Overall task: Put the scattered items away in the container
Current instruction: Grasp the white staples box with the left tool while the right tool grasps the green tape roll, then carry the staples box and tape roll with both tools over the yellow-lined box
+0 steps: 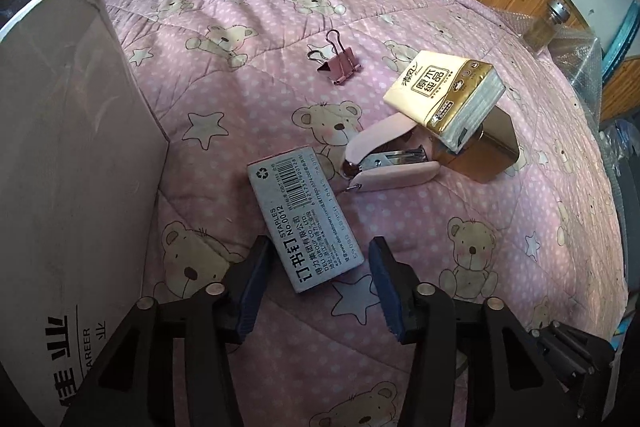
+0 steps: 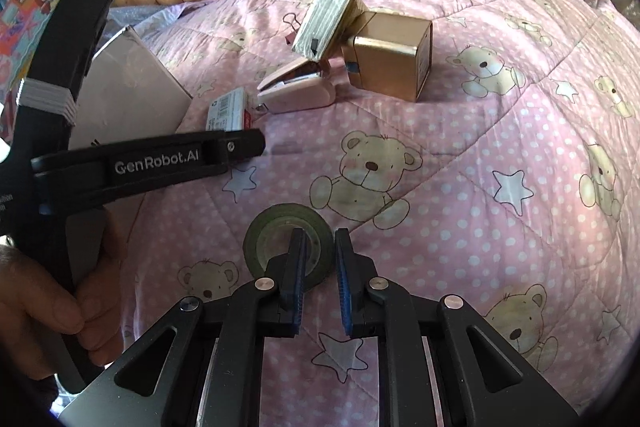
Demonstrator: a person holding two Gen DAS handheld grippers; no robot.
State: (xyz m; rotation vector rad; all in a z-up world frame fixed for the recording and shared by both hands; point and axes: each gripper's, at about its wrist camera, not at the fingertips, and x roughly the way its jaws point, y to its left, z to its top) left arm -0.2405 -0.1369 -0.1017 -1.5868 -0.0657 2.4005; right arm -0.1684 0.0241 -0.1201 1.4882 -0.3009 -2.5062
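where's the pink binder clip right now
In the left wrist view the pink binder clip lies on the bear-print quilt, beyond the staples box, left of the tissue pack and apart from both.

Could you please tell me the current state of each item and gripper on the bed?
left gripper: open, straddling the staples box.
staples box: closed, lying flat.
stapler: hinged open, on its side.
tissue pack: sealed, tilted, propped on stapler and gold box.
gold box: closed.
binder clip: shut, empty.
right gripper: partly open over the tape.
tape roll: lying flat.
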